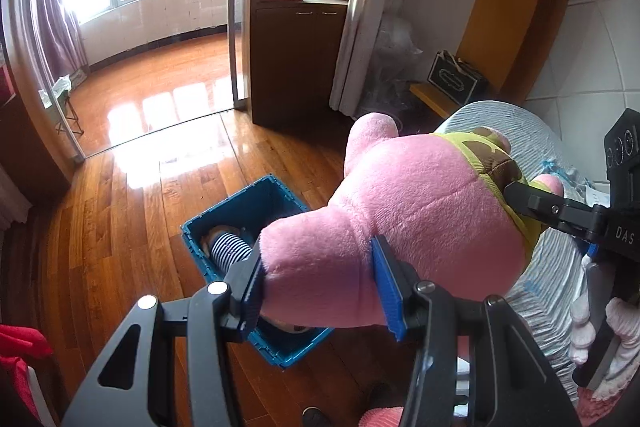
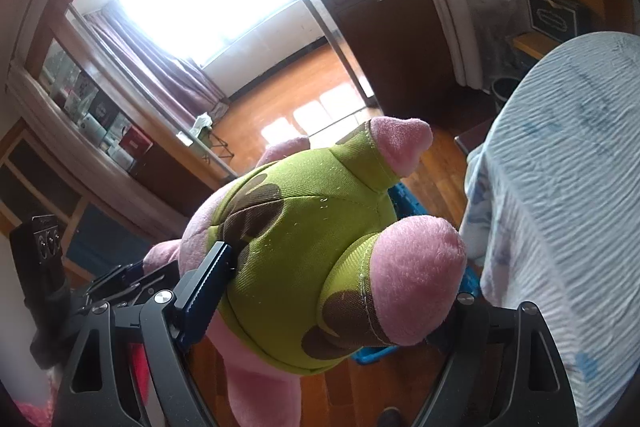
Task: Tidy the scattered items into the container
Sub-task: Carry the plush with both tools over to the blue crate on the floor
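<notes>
1. Pink plush fills the left gripper (image 1: 320,291): its two blue-padded fingers are clenched on one tapering limb of the pink plush toy (image 1: 408,223), the pads pressed into the pile on either side.
2. Green shorts with brown blotches cover the toy's lower half, and there the right gripper (image 2: 320,311) clasps it, jaws set wide around the shorts and one pink leg stub (the pad on the right is mostly hidden behind the plush).
3. From the left wrist view the right gripper's black finger (image 1: 532,201) shows biting the yellow-green waistband at the toy's far end, so the toy hangs between the two grippers, clear of the floor.
4. Below the toy, on the wooden floor (image 1: 132,211), stands an open blue container (image 1: 208,227); a striped soft item (image 1: 226,249) already lies inside it. The held limb overlaps the container's opening in the picture.
5. Just beside the toy to the right lies a bed with a pale blue-grey ribbed cover (image 2: 560,155).
6. Farther out stand a dark wooden cabinet (image 1: 296,59), a sliding glass door and bright windows with purple curtains.
</notes>
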`<state>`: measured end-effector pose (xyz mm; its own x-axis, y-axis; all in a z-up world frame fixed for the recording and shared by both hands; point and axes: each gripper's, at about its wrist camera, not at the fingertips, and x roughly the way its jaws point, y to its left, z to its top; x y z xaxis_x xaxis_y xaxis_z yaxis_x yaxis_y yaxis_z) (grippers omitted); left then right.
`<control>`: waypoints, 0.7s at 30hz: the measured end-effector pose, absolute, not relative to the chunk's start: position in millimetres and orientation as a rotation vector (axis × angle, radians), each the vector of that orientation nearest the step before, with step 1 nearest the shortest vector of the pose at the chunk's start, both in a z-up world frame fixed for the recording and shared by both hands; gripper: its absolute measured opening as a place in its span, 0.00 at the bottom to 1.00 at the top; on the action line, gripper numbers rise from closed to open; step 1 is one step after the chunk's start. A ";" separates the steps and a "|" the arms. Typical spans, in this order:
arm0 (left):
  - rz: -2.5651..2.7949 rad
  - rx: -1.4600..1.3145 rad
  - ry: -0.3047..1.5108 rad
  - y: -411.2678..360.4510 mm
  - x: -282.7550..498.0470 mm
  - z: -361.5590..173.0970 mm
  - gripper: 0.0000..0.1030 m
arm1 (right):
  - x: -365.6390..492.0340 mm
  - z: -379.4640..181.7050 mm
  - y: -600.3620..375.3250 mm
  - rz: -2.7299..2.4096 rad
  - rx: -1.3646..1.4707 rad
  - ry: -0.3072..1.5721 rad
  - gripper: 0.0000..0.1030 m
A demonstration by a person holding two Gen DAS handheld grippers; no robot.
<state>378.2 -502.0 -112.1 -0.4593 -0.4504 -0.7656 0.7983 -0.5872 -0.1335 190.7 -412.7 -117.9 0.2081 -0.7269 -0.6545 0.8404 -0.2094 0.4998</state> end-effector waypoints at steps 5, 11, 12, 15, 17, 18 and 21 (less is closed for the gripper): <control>-2.029 0.920 0.666 -548.8 393.3 -139.1 0.47 | 190.3 -145.9 -465.2 -1.388 1.074 0.188 0.81; -1.959 0.934 0.691 -619.0 389.6 -179.4 0.47 | 172.9 -190.5 -542.0 -1.311 1.091 0.230 0.81; -1.951 0.933 0.693 -632.4 388.0 -189.4 0.47 | 169.0 -200.6 -557.4 -1.301 1.088 0.240 0.81; -1.936 0.928 0.694 -671.3 382.8 -221.5 0.47 | 162.0 -231.7 -596.7 -1.278 1.066 0.270 0.81; -1.935 0.920 0.690 -696.3 380.8 -250.0 0.47 | 159.5 -254.5 -618.3 -1.270 1.052 0.283 0.81; -1.935 0.917 0.699 -709.5 380.5 -268.0 0.47 | 159.8 -273.7 -629.1 -1.272 1.049 0.289 0.81; -1.930 0.935 0.714 -744.1 378.3 -331.7 0.47 | 160.8 -331.1 -661.3 -1.278 1.042 0.307 0.81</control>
<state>378.3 -744.1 -331.7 -0.3559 -0.4450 -0.8218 0.8727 -0.4727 -0.1220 160.8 -661.3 -331.1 0.3205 -0.6318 -0.7057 0.8834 -0.0695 0.4634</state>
